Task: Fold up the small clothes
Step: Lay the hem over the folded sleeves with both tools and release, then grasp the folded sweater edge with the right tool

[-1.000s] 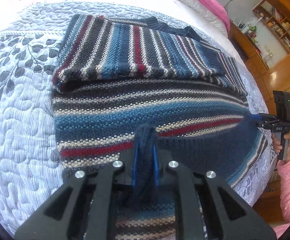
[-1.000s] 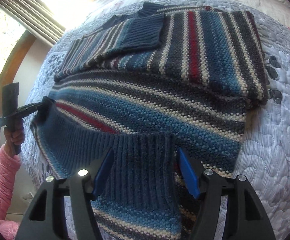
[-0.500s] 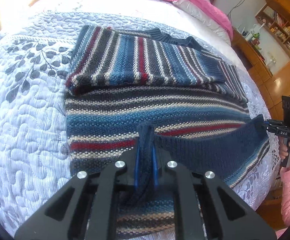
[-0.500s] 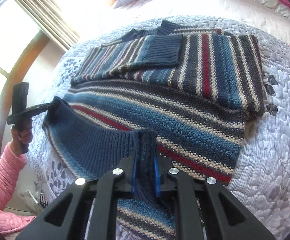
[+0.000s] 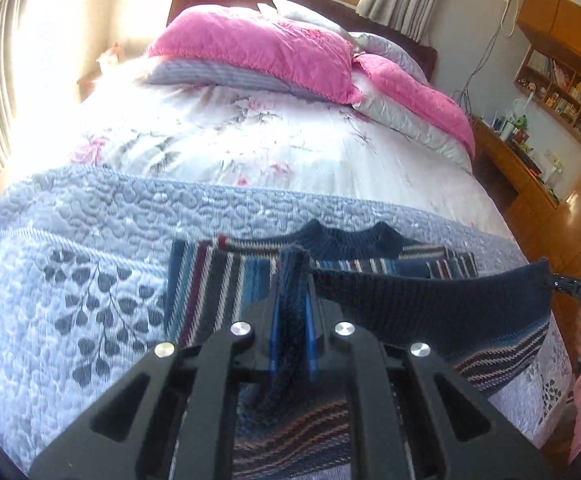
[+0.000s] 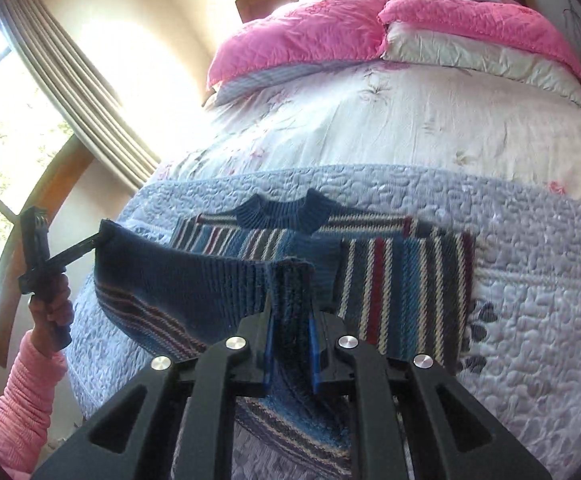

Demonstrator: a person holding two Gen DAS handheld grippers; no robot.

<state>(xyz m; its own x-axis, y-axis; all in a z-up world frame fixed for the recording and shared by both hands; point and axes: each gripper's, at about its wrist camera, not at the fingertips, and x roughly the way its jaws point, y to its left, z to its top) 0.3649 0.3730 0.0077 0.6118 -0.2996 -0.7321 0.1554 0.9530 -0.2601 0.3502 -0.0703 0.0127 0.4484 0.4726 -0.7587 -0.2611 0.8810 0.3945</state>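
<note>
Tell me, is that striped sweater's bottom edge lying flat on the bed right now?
No: both grippers' fingers pinch the striped sweater by its navy ribbed hem, holding it raised above the quilt.

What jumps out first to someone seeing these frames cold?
The striped sweater, lying on the grey quilt at the near end of the bed, with its navy hem lifted and stretched between the left gripper and right gripper, both clamped on it. Behind, bright pink pillows sit at the headboard.
</note>
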